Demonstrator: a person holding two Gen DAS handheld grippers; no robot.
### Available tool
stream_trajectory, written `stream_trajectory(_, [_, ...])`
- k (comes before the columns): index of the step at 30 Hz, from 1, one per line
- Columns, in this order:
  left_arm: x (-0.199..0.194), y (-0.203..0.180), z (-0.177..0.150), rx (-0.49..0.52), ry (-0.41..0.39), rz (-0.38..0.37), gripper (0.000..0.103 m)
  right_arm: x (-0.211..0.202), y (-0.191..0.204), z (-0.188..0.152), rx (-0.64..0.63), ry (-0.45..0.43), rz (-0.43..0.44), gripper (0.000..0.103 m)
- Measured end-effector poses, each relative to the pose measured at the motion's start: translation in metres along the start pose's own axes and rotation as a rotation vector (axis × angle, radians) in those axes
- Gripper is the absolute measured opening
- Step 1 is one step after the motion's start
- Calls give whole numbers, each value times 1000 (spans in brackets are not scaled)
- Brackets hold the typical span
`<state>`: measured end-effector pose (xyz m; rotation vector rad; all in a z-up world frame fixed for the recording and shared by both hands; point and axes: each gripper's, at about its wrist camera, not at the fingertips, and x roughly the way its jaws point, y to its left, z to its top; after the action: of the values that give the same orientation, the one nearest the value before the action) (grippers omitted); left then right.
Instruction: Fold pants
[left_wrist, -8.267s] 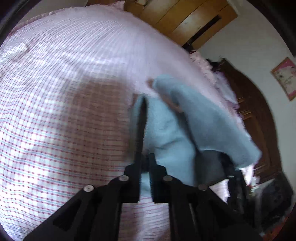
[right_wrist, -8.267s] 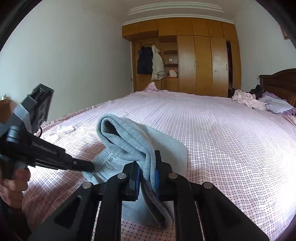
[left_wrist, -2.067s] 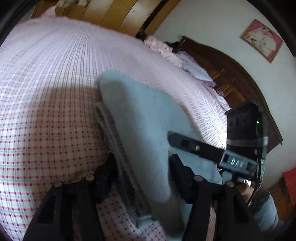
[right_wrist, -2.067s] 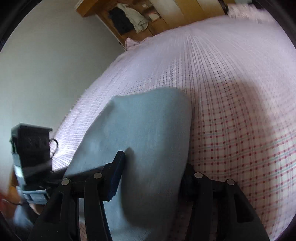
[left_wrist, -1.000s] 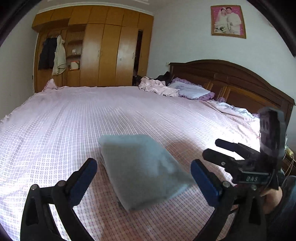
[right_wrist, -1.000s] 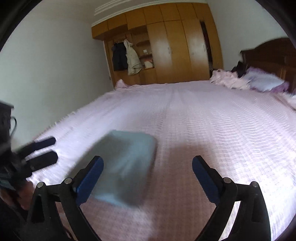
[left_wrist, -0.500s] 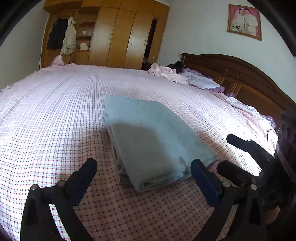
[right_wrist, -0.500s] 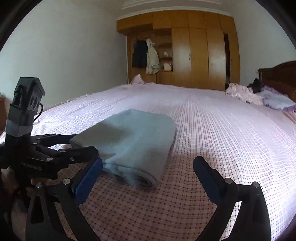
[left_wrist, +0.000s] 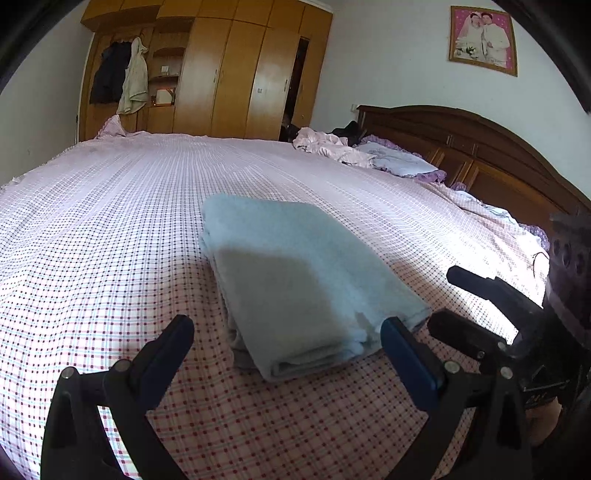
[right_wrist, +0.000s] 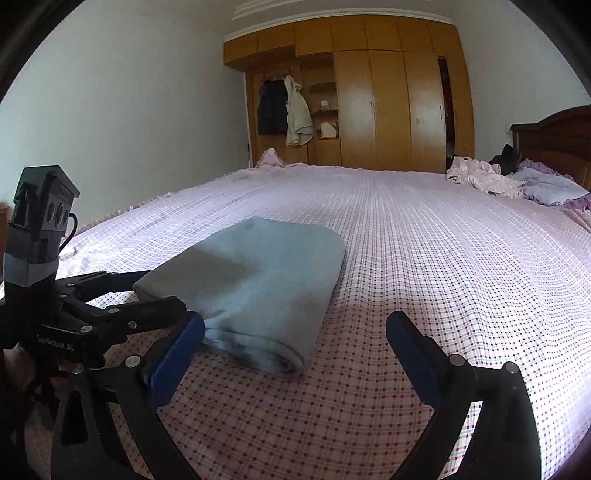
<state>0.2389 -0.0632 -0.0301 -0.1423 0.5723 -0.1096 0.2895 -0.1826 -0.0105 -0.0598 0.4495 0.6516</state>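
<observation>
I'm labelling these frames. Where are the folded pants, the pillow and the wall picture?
folded pants (left_wrist: 295, 266): left wrist view, top layer.
pillow (left_wrist: 400, 162): left wrist view, its top face.
wall picture (left_wrist: 482, 38): left wrist view, middle of the frame.

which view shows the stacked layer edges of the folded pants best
The left wrist view: the folded pants turn their open side toward it, so the stacked layer edges show along the near and left sides. The right wrist view shows the same pants mostly from the rounded fold side, with the layers hidden.

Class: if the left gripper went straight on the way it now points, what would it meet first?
Most likely the folded light-blue pants: their near edge lies between the open jaws of the left gripper, on the checked bedspread. Depth is uncertain; it might skim over them.
</observation>
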Motion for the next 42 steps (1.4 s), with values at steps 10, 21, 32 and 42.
stream_trajectory(10, [1, 1, -1, 7, 1, 2, 103, 3, -4, 1, 4, 7, 2, 95])
stream_trajectory(21, [1, 2, -2, 11, 2, 1, 103, 5, -6, 0, 8, 13, 4, 95])
stream_trajectory(32, [1, 0, -2, 27, 4, 6, 103, 3, -6, 0, 3, 3, 0, 95])
stream_trajectory(42, [1, -4, -2, 40, 6, 10, 103, 2, 0, -2, -1, 3, -5, 96])
